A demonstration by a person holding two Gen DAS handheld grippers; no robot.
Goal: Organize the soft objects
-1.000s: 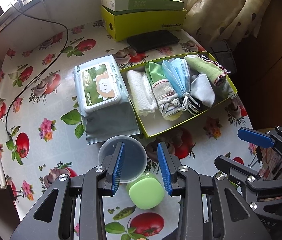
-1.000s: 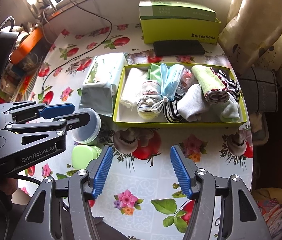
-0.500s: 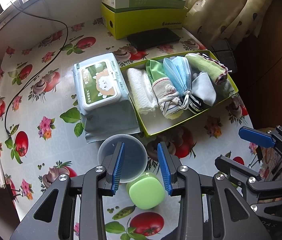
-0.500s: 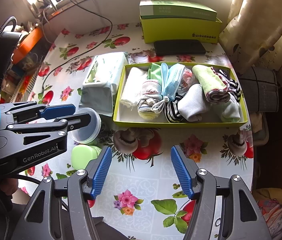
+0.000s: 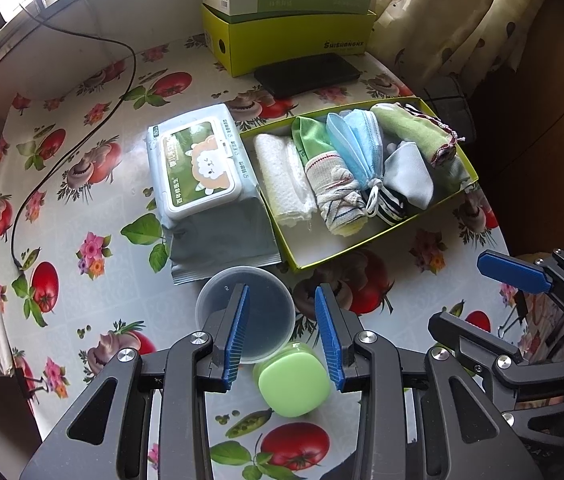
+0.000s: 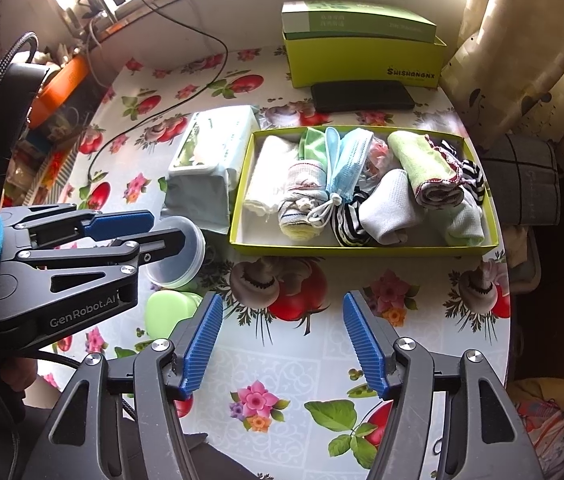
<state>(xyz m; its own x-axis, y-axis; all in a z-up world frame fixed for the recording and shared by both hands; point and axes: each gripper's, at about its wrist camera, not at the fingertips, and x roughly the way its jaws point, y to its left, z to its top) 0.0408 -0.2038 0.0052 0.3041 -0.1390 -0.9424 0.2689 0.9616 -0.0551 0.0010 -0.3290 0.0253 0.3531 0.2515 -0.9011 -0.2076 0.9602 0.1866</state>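
Note:
A shallow green box [image 5: 377, 249] [image 6: 361, 249] on the flowered table holds several rolled soft things: a white towel [image 5: 285, 178] [image 6: 264, 178], a striped cloth [image 5: 335, 196], a blue face mask [image 5: 357, 146] [image 6: 345, 160], a grey sock [image 6: 385, 208] and a green cloth [image 5: 409, 130] [image 6: 425, 160]. My left gripper [image 5: 282, 332] [image 6: 138, 226] is open and empty, above a clear plastic cup [image 5: 250, 312]. My right gripper [image 6: 282, 344] [image 5: 477, 292] is open and empty, near the table's front edge, short of the box.
A wet-wipe pack [image 5: 202, 168] [image 6: 210, 152] lies left of the box. A small green case [image 5: 291, 380] [image 6: 168, 312] lies by the cup. A yellow-green carton [image 5: 293, 36] [image 6: 365, 56] and a black phone [image 5: 307, 74] [image 6: 361, 96] are at the back. A cable [image 5: 70, 136] crosses the left side.

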